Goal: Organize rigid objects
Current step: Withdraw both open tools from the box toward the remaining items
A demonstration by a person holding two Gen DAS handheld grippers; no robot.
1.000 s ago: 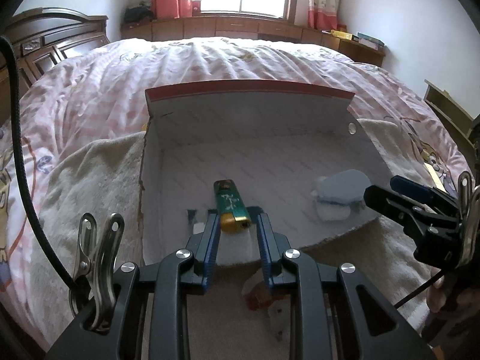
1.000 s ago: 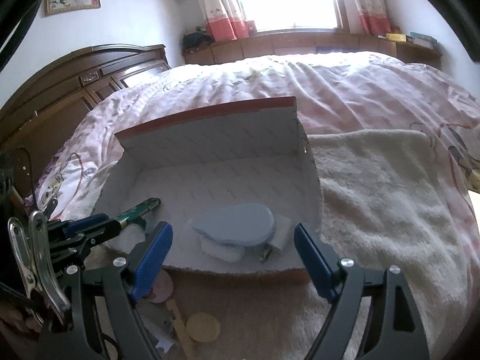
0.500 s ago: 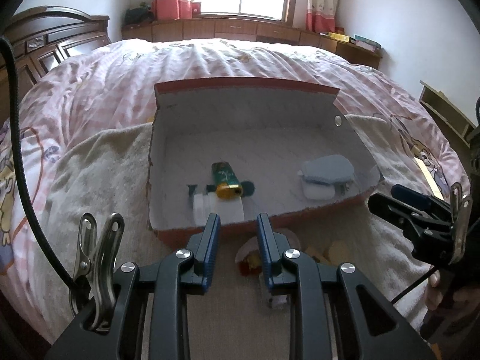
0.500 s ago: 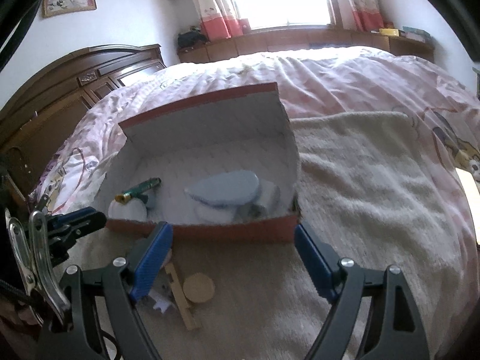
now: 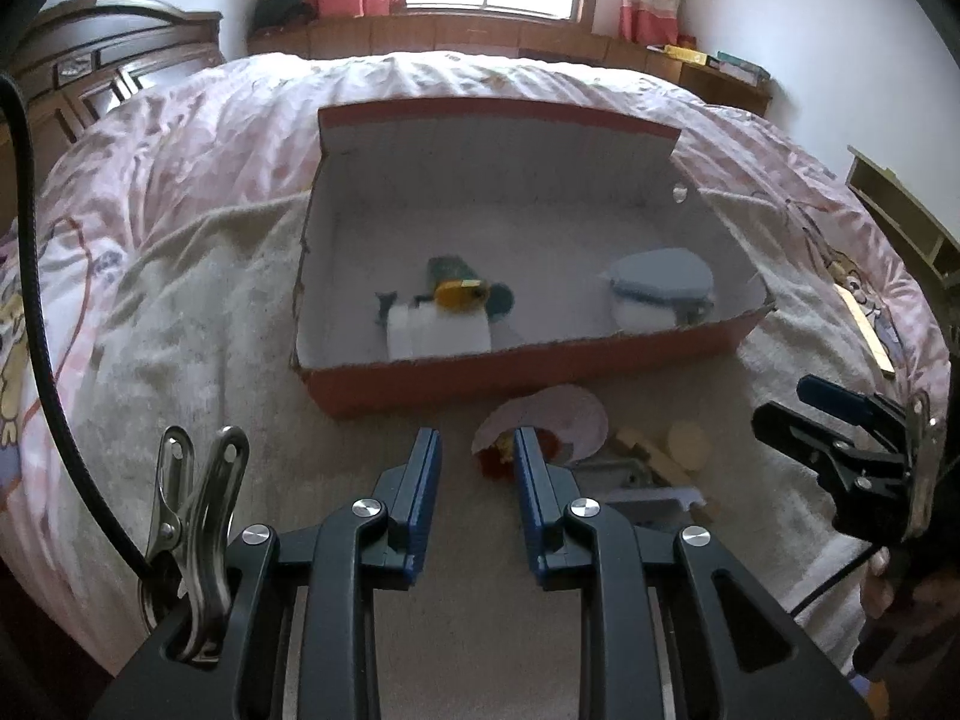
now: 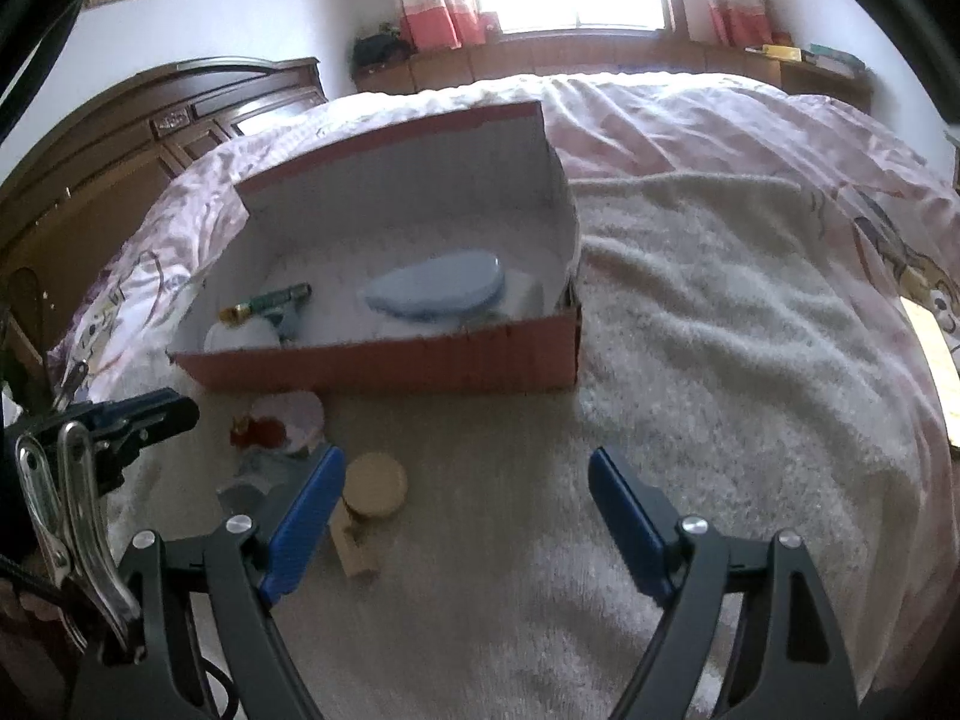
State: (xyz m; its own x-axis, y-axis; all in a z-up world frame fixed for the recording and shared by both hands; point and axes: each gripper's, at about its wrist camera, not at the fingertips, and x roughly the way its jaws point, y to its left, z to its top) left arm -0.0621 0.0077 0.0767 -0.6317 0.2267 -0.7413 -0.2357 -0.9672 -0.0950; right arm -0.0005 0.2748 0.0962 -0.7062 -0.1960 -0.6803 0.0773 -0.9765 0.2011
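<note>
A red cardboard box [image 5: 510, 369] [image 6: 420, 363] sits on a cream towel on the bed. Inside it lie a green lighter [image 5: 454, 285] [image 6: 273, 302] on a white block [image 5: 438, 331], and a blue lidded case [image 5: 660, 279] [image 6: 435, 291]. In front of the box lie a pink disc [image 5: 549, 420] [image 6: 297, 411] over a red item [image 6: 258, 432], a round beige disc [image 5: 690, 445] [image 6: 375, 477], a wooden strip [image 6: 354, 546] and a grey piece [image 5: 645, 504]. My left gripper [image 5: 474, 450] is open and empty, just short of the pile. My right gripper [image 6: 465, 480] is wide open and empty.
A pink quilt [image 5: 210, 138] covers the bed around the cream towel [image 6: 720, 330]. A dark wooden headboard [image 6: 120, 138] stands at the left. A wooden stick [image 5: 864, 330] lies on the quilt at the right. The right gripper shows in the left wrist view [image 5: 840, 438].
The left gripper let go of the green lighter inside the box and drew back over the front wall to the towel. The right gripper drew back too, still open.
</note>
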